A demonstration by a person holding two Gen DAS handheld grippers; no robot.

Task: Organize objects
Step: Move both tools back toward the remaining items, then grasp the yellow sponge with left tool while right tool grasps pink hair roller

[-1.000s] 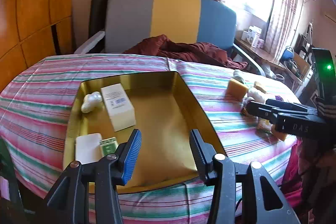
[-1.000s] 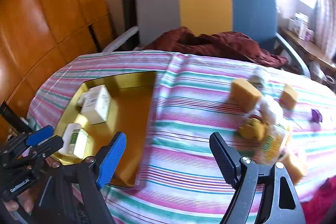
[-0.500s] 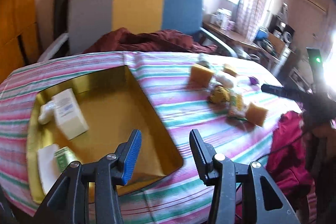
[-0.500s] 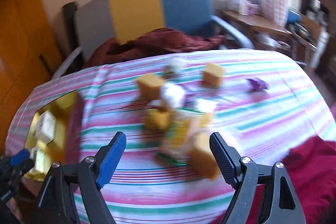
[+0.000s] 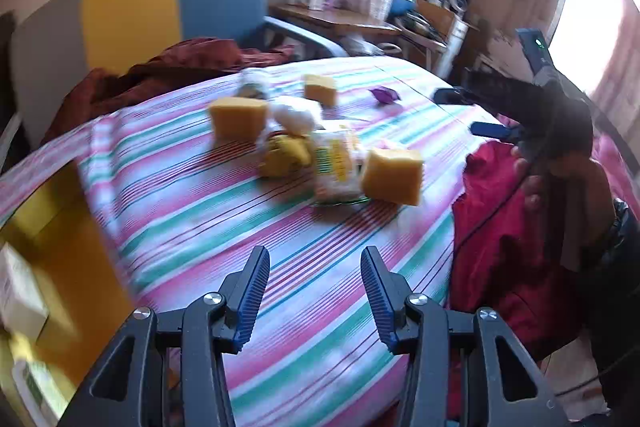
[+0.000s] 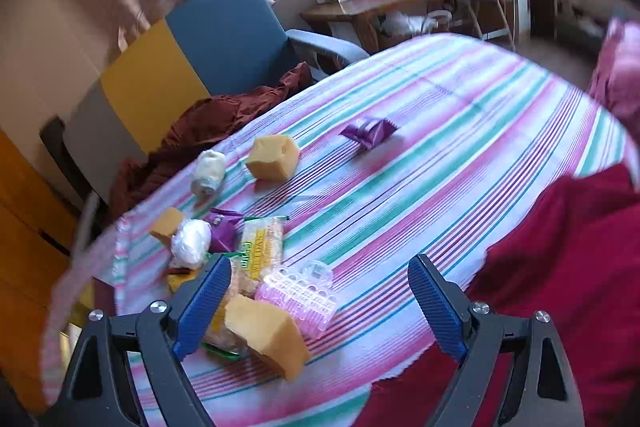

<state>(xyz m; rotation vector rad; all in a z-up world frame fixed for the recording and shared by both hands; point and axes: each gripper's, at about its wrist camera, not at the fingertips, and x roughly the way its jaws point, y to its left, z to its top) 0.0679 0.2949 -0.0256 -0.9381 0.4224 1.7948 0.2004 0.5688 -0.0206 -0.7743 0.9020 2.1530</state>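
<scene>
Sponges (image 6: 273, 158), packets (image 6: 261, 243) crowd striped cloth (image 6: 440, 131); left tool (image 5: 313, 297) part-open, empty; right tool (image 6: 320, 307) opening, empty.

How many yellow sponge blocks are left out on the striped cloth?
3. One nearest the right claw, by the snack packet; one small at the pile's far left; one alone farther back, beside the white roll. The pile may hide more.

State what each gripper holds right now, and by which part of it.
Nothing is held. The left gripper is open over bare striped tablecloth. The right gripper has its jaws opening, pads touching nothing; the yellow sponge and pink plastic piece lie loose below.
</scene>
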